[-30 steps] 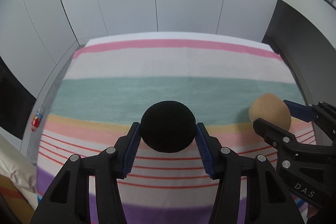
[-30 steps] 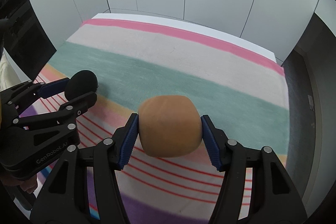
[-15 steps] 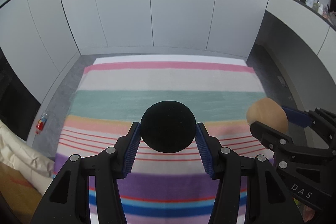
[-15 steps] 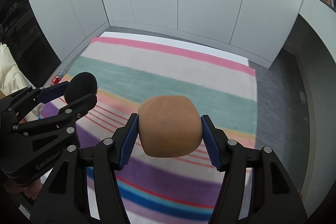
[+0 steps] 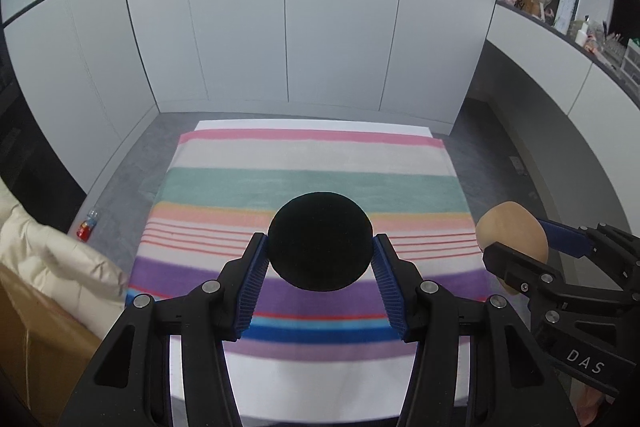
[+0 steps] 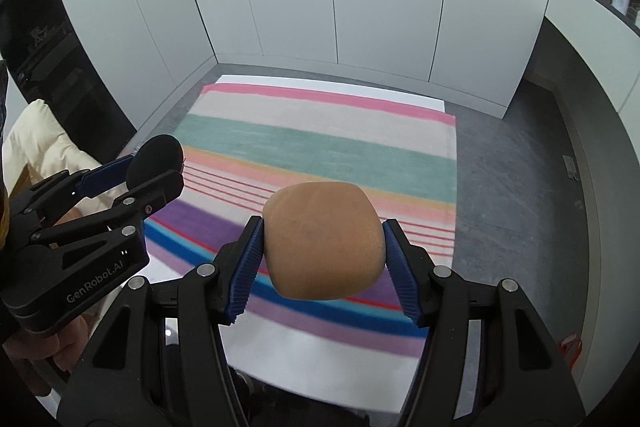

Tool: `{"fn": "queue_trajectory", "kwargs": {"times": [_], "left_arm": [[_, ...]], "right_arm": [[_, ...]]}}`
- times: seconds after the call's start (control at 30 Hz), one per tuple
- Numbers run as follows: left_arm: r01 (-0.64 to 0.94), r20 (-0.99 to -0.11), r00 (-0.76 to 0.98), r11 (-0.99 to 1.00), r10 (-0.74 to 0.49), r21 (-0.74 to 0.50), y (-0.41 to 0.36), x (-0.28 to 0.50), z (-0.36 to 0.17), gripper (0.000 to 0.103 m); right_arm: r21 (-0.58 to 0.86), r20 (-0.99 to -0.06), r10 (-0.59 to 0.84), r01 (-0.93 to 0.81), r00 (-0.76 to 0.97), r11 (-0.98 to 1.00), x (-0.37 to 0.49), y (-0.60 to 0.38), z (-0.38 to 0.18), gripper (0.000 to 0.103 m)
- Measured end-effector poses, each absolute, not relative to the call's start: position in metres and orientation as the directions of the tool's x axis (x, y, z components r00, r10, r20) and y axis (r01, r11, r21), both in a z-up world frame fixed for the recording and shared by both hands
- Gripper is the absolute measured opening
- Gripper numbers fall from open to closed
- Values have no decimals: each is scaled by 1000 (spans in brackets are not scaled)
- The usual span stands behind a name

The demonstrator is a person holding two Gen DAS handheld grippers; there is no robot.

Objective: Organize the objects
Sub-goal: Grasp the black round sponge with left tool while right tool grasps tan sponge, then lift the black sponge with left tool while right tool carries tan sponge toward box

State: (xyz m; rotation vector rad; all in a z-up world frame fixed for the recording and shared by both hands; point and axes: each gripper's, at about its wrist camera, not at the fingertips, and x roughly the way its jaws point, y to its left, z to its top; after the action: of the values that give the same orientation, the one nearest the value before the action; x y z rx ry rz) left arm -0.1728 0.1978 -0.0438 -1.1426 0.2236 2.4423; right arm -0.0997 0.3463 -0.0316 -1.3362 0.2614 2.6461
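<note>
Both grippers hovering above striped multicolour rug (image 5: 312, 183). Left gripper (image 5: 320, 259) fingers squeezing round black foam ball (image 5: 319, 241); right gripper (image 6: 324, 251) fingers pinching squishy tan foam ball (image 6: 324, 245). Carrying step, I guess; next needing drop-off spot, none showing.

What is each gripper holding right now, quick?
Left gripper: closed on the black ball.
Right gripper: closed on the tan ball, squashed between its fingers.
</note>
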Motion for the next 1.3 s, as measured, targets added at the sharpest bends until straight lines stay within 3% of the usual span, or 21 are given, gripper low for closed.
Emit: {"fn": "queue_trajectory", "kwargs": {"times": [0.47, 0.73, 1.3], "left_arm": [[-429, -715, -609, -901, 343, -66, 164, -114, -17, 54], [-411, -701, -615, -905, 361, -105, 144, -117, -18, 54], [-273, -691, -665, -954, 283, -127, 71, -139, -26, 54]], "right_arm": [[48, -781, 74, -179, -620, -983, -58, 323, -7, 62], [35, -776, 58, -135, -629, -990, -67, 306, -5, 62], [47, -760, 4, -62, -650, -997, -100, 260, -10, 62]]}}
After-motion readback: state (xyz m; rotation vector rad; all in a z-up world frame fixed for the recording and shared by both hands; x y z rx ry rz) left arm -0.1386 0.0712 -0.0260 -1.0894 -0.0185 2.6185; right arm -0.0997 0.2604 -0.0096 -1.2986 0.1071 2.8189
